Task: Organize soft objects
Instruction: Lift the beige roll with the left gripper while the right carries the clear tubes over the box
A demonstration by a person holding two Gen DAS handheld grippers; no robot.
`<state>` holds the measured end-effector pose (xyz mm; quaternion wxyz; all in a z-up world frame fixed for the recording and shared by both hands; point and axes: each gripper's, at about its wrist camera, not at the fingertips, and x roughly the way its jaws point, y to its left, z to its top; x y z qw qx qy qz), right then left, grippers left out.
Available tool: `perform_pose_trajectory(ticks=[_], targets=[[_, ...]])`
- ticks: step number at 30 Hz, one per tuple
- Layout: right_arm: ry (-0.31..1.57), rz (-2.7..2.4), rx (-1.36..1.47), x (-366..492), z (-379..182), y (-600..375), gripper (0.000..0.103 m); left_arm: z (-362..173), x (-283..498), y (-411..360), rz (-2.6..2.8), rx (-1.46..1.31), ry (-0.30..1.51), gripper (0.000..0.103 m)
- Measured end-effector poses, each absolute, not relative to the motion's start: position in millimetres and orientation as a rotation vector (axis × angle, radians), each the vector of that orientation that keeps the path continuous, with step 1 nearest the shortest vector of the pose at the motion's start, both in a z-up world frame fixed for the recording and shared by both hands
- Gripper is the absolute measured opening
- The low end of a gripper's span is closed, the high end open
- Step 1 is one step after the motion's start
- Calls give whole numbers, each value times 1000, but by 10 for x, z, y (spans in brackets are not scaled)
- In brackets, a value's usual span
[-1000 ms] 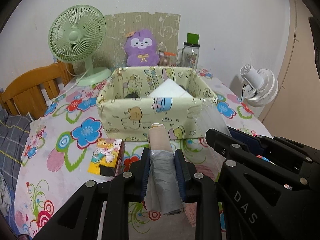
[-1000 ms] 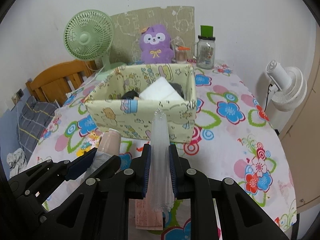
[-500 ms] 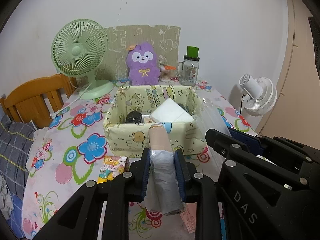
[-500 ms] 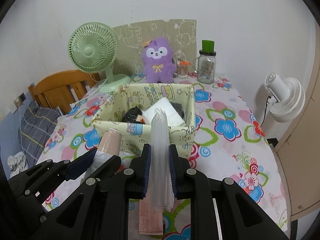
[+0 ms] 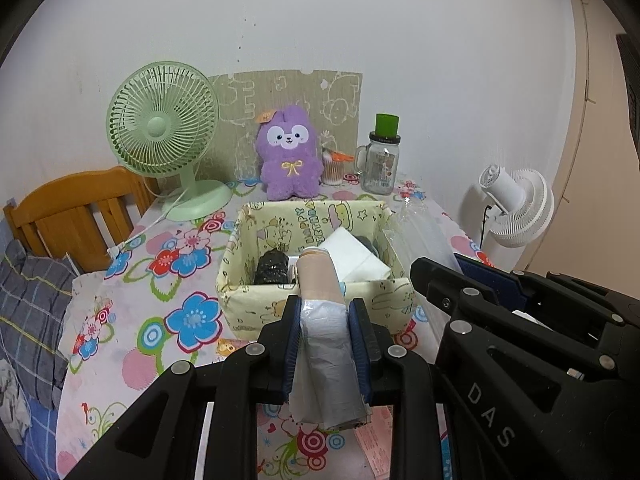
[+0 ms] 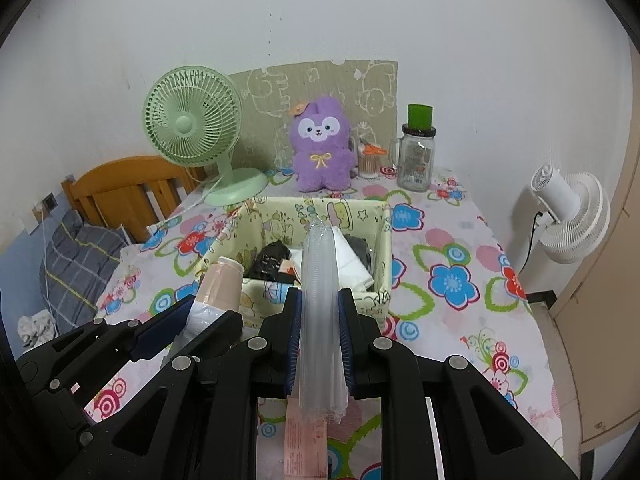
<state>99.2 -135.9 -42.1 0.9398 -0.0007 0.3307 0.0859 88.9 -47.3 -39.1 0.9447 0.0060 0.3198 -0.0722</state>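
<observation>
Left gripper (image 5: pixel 326 338) pinches the grey bag roll (image 5: pixel 325 354); right gripper (image 6: pixel 319 334) pinches the clear plastic sleeve (image 6: pixel 320 304). Both have risen above the fabric box (image 5: pixel 256 300), ready for placement inside

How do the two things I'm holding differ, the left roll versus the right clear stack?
The roll is opaque, grey with a beige end; the clear stack is see-through. The roll looks rounder, the stack flatter. Both are clamped lengthwise, pointing toward the yellow box.
</observation>
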Motion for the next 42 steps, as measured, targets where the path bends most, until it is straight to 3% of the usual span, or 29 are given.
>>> perform_pose_trajectory(ticks=[42], targets=[[657, 181, 9, 1662, -252, -1332, 21, -273, 1567, -442, -145, 37, 635, 23]])
